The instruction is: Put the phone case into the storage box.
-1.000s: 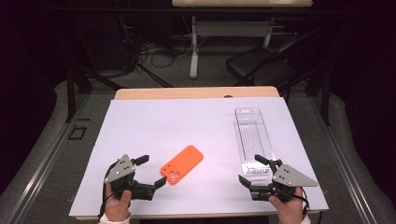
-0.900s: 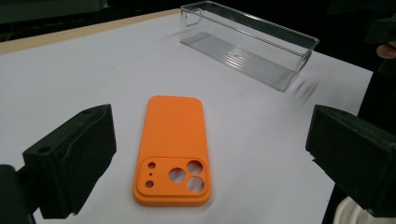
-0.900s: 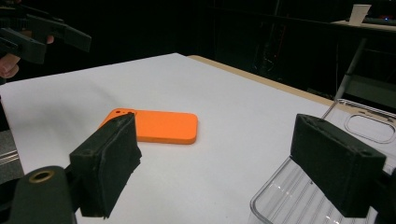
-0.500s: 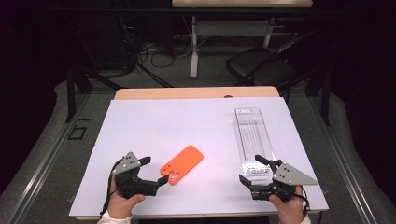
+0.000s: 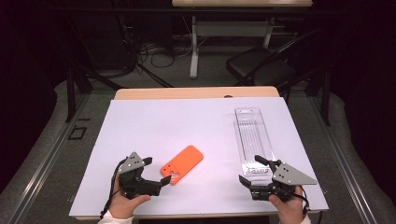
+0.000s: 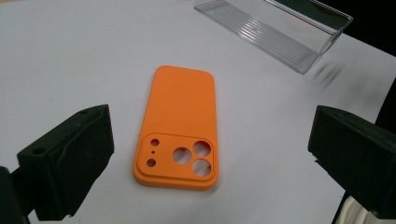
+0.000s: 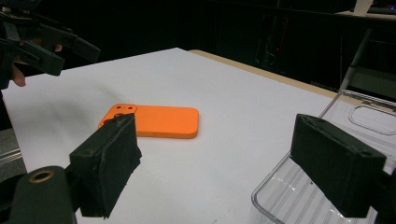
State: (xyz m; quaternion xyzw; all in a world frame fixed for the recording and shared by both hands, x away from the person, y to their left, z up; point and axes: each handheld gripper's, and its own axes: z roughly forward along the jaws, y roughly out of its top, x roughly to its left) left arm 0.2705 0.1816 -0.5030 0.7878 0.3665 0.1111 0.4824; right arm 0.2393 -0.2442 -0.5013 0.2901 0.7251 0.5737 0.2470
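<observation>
An orange phone case (image 5: pixel 182 164) lies back up on the white sheet, its camera cutouts toward the near edge. My left gripper (image 5: pixel 155 171) is just left of the case's near end, open, with nothing between its pads. In the left gripper view the case (image 6: pixel 180 126) lies ahead between the wide-apart jaws of that gripper (image 6: pixel 210 135). My right gripper (image 5: pixel 253 170) rests open at the near end of a clear plastic tray (image 5: pixel 254 140). The right gripper view has the case (image 7: pixel 159 121) farther off, the tray (image 7: pixel 299 196) under that gripper (image 7: pixel 219 149), and the left gripper (image 7: pixel 51 46) at the far left.
The white sheet (image 5: pixel 187 126) covers a wooden table whose far edge (image 5: pixel 196 93) shows. Beyond the table stand a dark chair (image 5: pixel 261 70), a desk leg (image 5: pixel 194 46) and floor cables. Bare sheet stretches behind the case and between the two grippers.
My left gripper has shifted a little to the right and turned its jaws toward the near end of the orange case. The right gripper, case and tray have stayed put.
</observation>
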